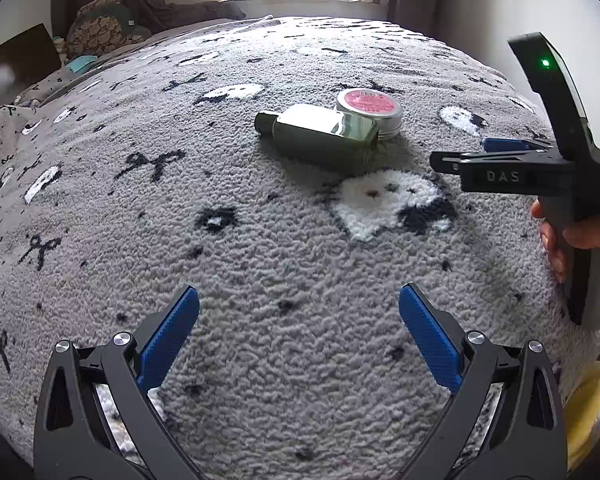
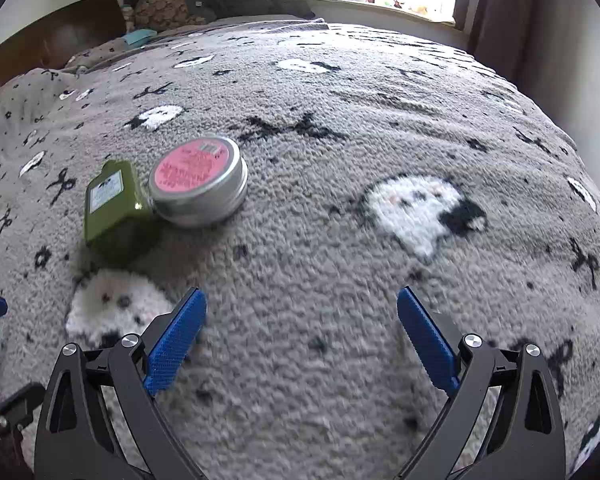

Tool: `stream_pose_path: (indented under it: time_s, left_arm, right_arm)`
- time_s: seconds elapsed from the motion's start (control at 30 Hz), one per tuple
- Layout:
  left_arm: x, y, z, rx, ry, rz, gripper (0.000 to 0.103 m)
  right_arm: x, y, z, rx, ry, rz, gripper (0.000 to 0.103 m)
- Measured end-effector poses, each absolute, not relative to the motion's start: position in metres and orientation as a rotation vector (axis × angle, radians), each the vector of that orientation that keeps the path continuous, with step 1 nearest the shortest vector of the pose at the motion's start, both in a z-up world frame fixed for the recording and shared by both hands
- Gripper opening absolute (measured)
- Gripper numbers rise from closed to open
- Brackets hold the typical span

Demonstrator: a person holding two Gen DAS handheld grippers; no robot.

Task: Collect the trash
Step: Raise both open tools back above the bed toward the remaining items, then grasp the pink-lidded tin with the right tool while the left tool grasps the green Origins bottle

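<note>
Open blanket (image 2: 320,240) ahead of both wide-spread grippers, nothing between their fingers; only obstacles mid-bed: green bottle (image 2: 114,210) lying touching the round tin (image 2: 200,180), right gripper (image 1: 496,156) hovering just beside them.

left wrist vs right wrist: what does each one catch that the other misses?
Left wrist only: the right claw seen from the side, with the hand on its handle, plus the bottle's cap end. Right wrist only: the white label on the bottle, and its own open claw. Both: green bottle and pink-lidded tin touching on the grey blanket, with the window behind.
</note>
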State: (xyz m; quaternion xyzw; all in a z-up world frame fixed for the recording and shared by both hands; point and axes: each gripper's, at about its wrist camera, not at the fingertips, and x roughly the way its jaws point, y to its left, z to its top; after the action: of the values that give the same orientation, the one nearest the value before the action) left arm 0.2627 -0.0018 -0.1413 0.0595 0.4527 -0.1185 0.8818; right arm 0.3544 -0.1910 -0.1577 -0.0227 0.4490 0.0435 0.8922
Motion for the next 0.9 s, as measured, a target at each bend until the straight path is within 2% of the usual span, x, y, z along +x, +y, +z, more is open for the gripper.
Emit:
stream_pose_path:
  time_s: [0.17,0.7,0.73,0.77,0.8,0.9]
  left_arm:
    - [0.279,-0.002,-0.140,0.128,0.935,-0.247,0.095]
    - [0.310,0.014,-0.143,0.123,0.941,-0.212,0.095]
    - [0.313,0.015,-0.143,0.122,0.941,-0.210,0.095]
    - [0.316,0.015,-0.143,0.120,0.940,-0.209,0.095]
    - [0.319,0.015,-0.143,0.117,0.940,-0.208,0.095]
    - [0.332,0.012,-0.142,0.099,0.941,-0.212,0.095]
  right_arm:
    - [0.391,-0.172,-0.162,-0.073,0.941,0.116,0.095]
    - [0.429,-0.107,-0.165,-0.166,0.912,0.267,0.096]
    - [0.431,-0.108,-0.165,-0.156,0.912,0.276,0.095]
    - [0.434,-0.110,-0.165,-0.134,0.910,0.293,0.080]
    - [0.436,-0.113,-0.166,-0.118,0.915,0.298,0.072]
    - [0.439,-0.124,-0.163,-0.096,0.913,0.313,0.071]
